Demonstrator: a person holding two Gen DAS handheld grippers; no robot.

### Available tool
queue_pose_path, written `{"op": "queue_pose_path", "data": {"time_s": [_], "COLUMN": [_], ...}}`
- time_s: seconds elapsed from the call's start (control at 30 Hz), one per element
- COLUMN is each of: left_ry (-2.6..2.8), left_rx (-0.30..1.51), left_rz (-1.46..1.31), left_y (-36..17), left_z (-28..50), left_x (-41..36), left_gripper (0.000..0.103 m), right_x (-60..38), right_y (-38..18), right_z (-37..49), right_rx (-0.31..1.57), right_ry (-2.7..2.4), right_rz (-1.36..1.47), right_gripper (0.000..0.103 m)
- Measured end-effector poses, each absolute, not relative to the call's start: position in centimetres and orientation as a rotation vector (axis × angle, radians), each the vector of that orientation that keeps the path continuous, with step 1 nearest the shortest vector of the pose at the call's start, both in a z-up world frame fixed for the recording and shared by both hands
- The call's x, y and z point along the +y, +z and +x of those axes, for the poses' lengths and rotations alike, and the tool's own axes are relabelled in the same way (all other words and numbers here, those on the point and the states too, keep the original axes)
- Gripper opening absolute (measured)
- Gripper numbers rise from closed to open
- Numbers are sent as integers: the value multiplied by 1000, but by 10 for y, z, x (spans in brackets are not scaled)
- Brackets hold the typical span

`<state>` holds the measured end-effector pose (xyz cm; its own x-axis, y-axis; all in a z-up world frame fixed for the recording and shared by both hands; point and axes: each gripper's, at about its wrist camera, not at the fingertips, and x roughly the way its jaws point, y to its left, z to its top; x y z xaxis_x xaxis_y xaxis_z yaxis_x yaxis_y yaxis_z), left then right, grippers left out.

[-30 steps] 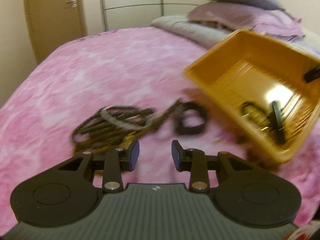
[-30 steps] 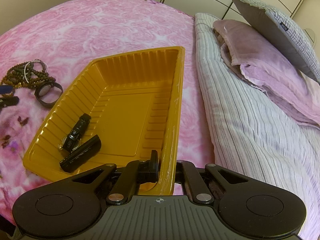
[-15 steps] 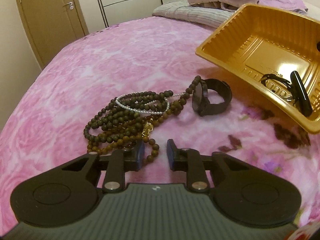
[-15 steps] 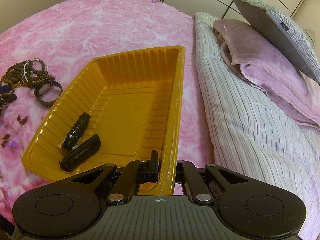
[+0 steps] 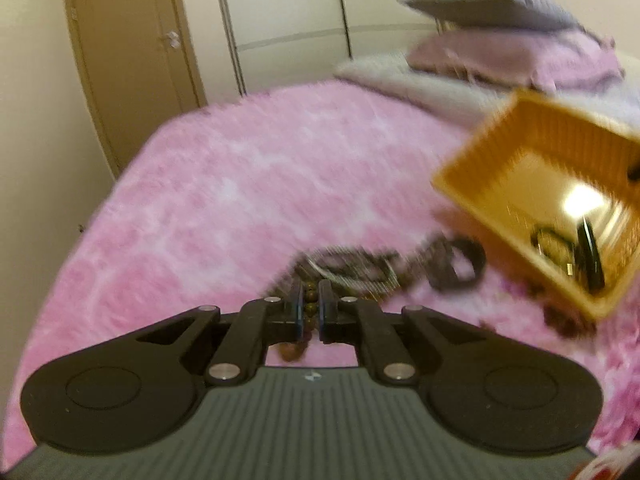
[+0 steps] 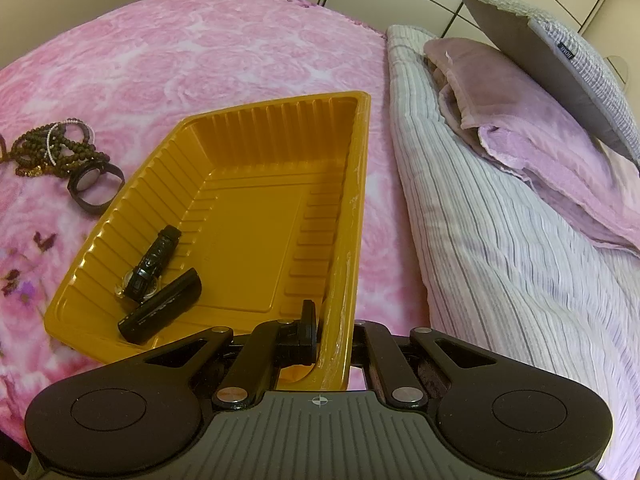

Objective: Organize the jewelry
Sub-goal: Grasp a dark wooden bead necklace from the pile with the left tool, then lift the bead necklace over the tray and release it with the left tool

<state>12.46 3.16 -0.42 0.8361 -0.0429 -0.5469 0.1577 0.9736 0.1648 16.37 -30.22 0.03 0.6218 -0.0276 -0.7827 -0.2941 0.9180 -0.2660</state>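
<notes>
Ribbed amber plastic tray [image 6: 256,216], my right tongs [image 6: 334,330] clamped on its near rim, my left tongs [image 5: 309,310] pinching round brown beads [image 5: 309,307] left of it.

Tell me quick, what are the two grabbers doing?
Left gripper: closed on the brown beads.
Right gripper: closed on the rim of the yellow tray.

Around you lies a pink rose-patterned bedspread [image 6: 208,52], with a striped pillow [image 6: 500,240] along its right side, a folded lilac blanket [image 6: 532,120] on that pillow, a grey cushion [image 6: 560,64] leaning above it, and a wooden door [image 5: 132,60] beside white wardrobe panels [image 5: 288,20] behind.
</notes>
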Motion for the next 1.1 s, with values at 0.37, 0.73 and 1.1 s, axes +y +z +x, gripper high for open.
{"op": "queue_pose_path", "data": {"time_s": [0.37,0.73,1.1], "left_ry": [-110,-236,-474], "left_rx": [353,259,320], "left_rz": [161,197,112], "left_y": [101,167,147], "left_z": [123,123,135], "left_x": [67,41,-36], "left_gripper": [6,6,6], "right_x": [-301,-302,-302], "right_y": [0,1,2], "right_z": [163,162,163], "right_rx": [890,889,888], "right_ry": [154,155,154], "right_rz": [-387,-386,-380], "right_gripper": [4,4,4]}}
